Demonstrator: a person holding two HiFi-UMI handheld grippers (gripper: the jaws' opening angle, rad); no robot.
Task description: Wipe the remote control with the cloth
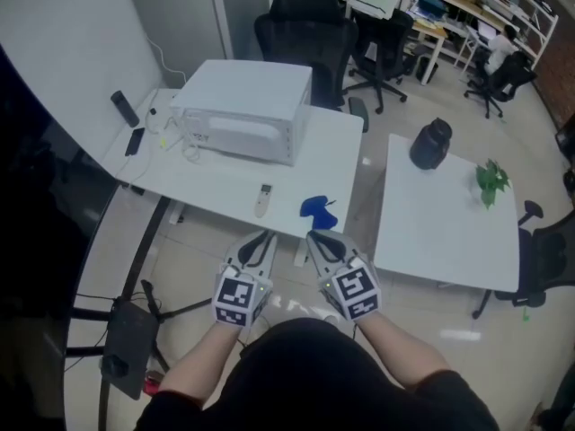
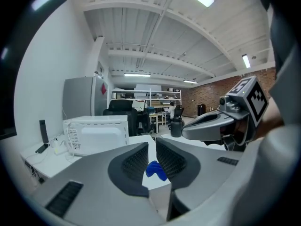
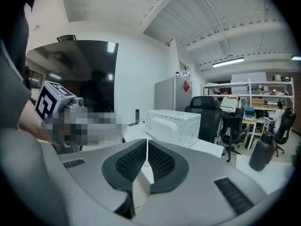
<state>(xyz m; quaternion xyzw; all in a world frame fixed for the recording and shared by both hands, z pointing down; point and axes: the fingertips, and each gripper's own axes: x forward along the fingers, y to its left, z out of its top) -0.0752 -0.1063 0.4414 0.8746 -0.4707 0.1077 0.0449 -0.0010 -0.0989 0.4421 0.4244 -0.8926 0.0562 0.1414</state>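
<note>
Both tools held short of the desk [image 1: 225, 182], over the floor, aimed toward the work. The left tool [image 1: 260, 243] was released, its jaws parted only by a narrow slit with nothing between them. The right tool [image 1: 319, 241] was clenched on nothing, its pads meeting. This posture was probably a ready position, with neither task item yet taken up.

The remote control [image 1: 262, 200] lay flat near the front edge of the desk, forward of the microwave [image 1: 247, 110]. It appeared as a slim, pale bar, with its long axis running away from the person; its buttons were too small to make out. The cloth [image 1: 316, 207], blue and crumpled into a small heap, lay just beside it on the right. That layout seemingly suited the right tool to the cloth and the left to steadying the remote control.
</note>
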